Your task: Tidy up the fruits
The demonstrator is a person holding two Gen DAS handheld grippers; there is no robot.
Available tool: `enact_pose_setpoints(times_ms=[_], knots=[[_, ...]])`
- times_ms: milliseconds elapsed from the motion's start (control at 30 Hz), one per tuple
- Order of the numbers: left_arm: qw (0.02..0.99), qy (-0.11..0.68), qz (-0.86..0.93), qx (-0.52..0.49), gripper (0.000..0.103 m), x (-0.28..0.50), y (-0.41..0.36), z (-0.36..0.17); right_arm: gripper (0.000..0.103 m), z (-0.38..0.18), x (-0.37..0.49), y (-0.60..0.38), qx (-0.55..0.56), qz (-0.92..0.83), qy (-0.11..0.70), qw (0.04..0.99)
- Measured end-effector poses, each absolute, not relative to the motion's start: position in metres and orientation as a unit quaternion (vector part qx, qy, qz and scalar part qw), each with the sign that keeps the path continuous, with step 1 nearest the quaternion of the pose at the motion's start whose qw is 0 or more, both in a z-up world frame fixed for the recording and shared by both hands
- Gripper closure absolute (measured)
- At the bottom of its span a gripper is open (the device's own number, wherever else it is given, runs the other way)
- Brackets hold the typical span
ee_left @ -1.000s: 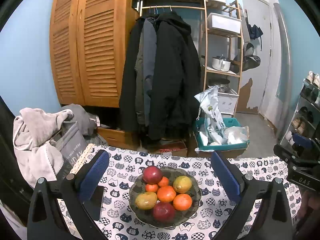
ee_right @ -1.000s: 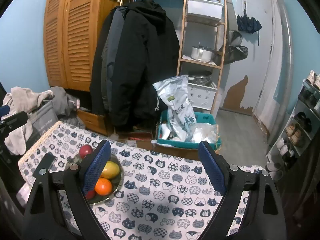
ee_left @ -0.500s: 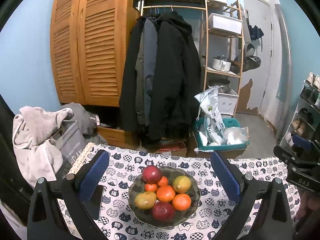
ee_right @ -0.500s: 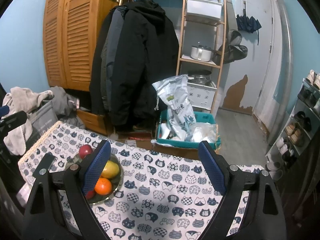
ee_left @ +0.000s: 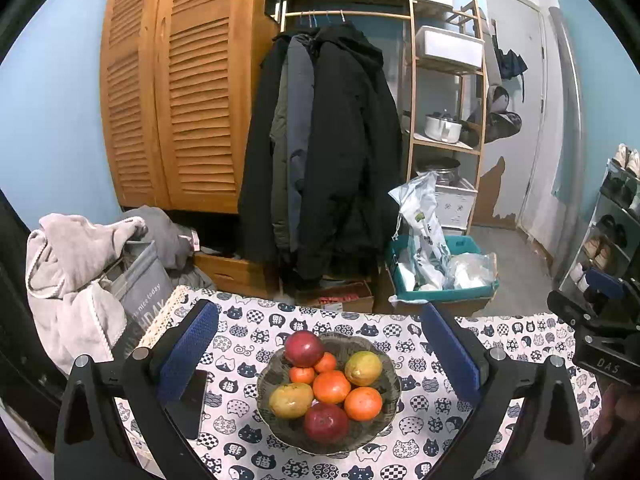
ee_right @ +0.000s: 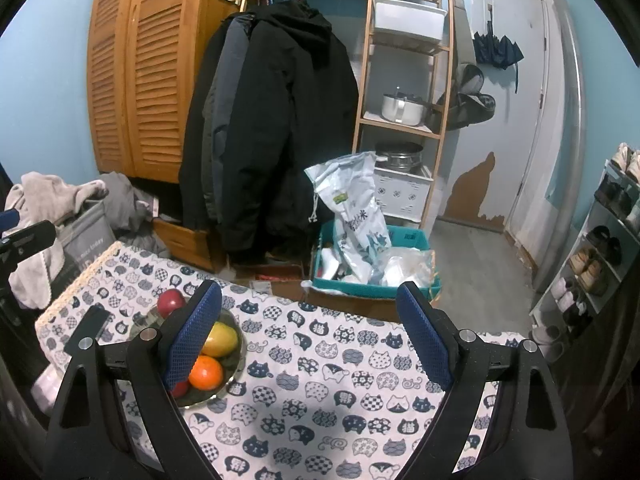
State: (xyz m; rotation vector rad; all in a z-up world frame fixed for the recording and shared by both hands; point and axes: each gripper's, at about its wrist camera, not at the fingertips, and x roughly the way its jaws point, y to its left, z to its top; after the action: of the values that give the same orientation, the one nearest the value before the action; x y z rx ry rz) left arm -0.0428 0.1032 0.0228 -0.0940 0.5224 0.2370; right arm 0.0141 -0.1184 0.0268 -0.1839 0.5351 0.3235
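A dark bowl (ee_left: 384, 362) on the cat-print tablecloth (ee_left: 256, 330) holds two red apples (ee_left: 304, 348), two yellow-green mangoes (ee_left: 363, 368) and several oranges (ee_left: 331, 386). My left gripper (ee_left: 320, 346) hovers over the bowl, open, its blue pads wide apart and nothing between them. In the right wrist view the same bowl (ee_right: 236, 354) sits at the left, partly behind the left finger. My right gripper (ee_right: 310, 334) is open above bare tablecloth (ee_right: 320, 380), right of the bowl. Its body (ee_left: 596, 320) shows at the left view's right edge.
A black phone (ee_left: 188, 404) lies on the cloth left of the bowl. Beyond the table's far edge are a teal bin (ee_right: 376, 276) with bags, hanging dark coats (ee_left: 320, 152), a wooden shelf (ee_right: 404, 120), a laundry basket (ee_left: 136, 284) and a shoe rack (ee_right: 600, 248).
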Motion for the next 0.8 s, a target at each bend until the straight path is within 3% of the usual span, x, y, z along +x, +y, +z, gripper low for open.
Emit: enact_pose_setpoints(times_ms=[800], knots=[[0.958, 0.26, 0.117, -0.046, 0.001, -0.0422, 0.1031, 0.0231, 0.015, 0.0271, 0.0126, -0.1197, -0.093, 0.157, 0.261, 0.948]])
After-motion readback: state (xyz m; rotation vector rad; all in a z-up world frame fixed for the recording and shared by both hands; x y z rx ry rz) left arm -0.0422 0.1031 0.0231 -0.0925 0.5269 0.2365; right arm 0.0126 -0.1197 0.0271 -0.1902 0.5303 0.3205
